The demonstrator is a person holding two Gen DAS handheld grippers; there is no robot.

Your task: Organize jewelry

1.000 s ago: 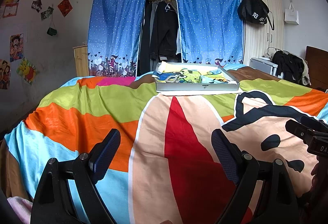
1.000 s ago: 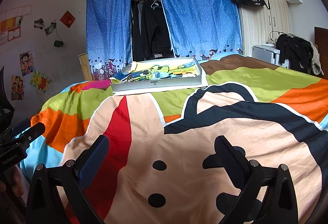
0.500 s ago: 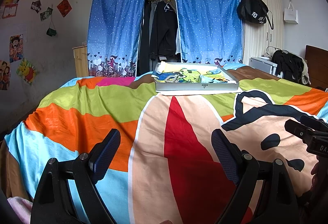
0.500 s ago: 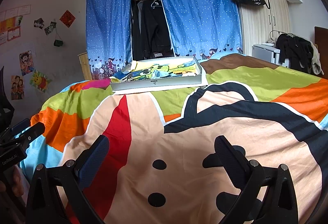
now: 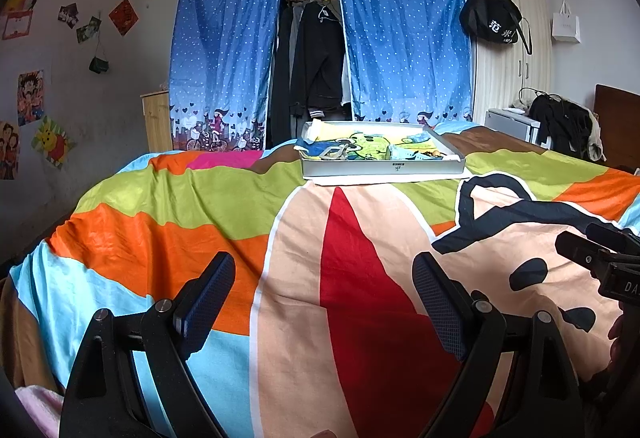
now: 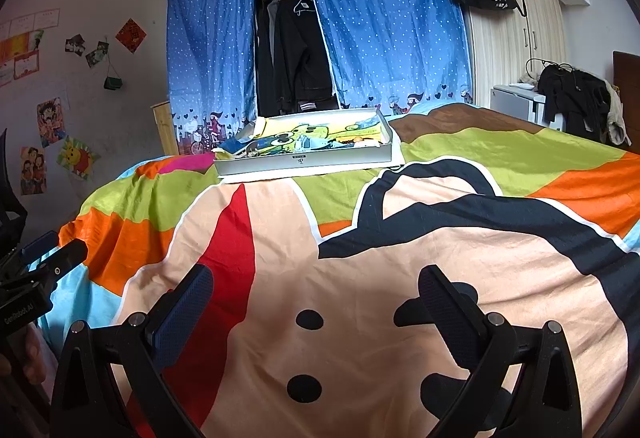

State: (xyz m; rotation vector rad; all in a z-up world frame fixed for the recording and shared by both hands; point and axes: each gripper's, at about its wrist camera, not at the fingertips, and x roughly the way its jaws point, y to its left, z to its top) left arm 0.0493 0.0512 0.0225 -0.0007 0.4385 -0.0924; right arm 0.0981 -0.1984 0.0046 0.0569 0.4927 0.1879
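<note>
Nothing shifting over the last second: left gripper and right gripper both hovering spread, gripping nothing, over the bedspread. Jewelry tray sitting upper center, well apart; no progress showing.

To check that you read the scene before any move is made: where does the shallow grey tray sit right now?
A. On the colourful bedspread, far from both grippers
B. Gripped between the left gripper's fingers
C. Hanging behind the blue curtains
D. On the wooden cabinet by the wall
A: the grey tray rests on the bedspread far ahead, while the left gripper and right gripper are both open and empty.
</note>
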